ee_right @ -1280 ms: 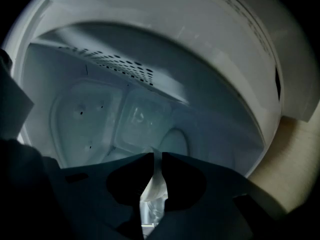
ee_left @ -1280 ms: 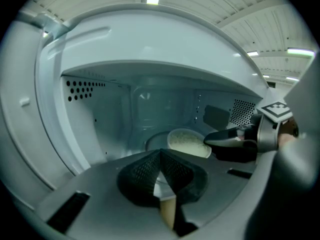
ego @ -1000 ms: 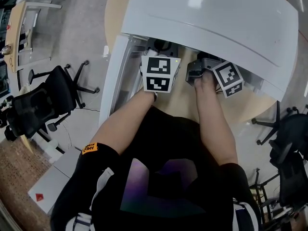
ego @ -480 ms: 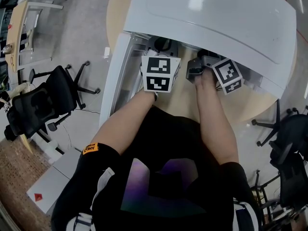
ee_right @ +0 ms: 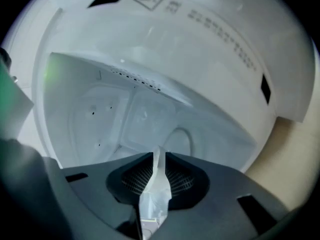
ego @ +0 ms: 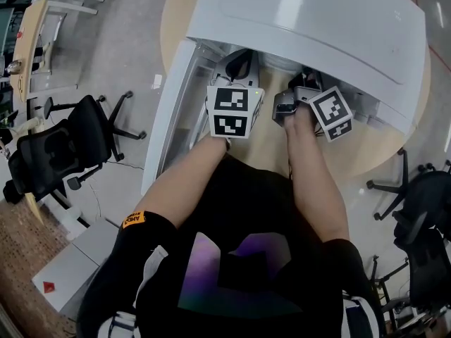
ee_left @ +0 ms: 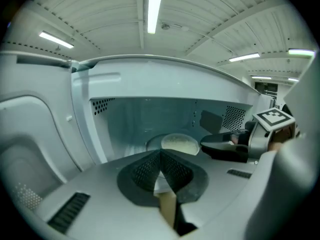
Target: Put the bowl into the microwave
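Note:
The white microwave (ego: 317,20) stands on a round wooden table (ego: 384,150), its door (ego: 169,118) swung open to the left. A small bowl (ee_left: 179,144) with pale contents sits on the glass turntable (ee_left: 151,144) inside the cavity. My right gripper (ee_left: 202,144) reaches in from the right, its tips at the bowl's right edge. In the right gripper view its jaws (ee_right: 157,176) are shut on a thin translucent white edge that looks like the bowl's rim. My left gripper (ee_left: 161,166) hovers at the opening with its pads together and nothing between them. Both marker cubes show in the head view.
The cavity's perforated side walls (ee_left: 102,105) and roof bound the room around the bowl. Black office chairs stand on the floor at the left (ego: 63,153) and at the right (ego: 423,217). A desk (ego: 35,34) stands at the far left.
Both grippers stay at the microwave's opening, almost where they were. The head view has shifted a little and shows more of the cavity's front.

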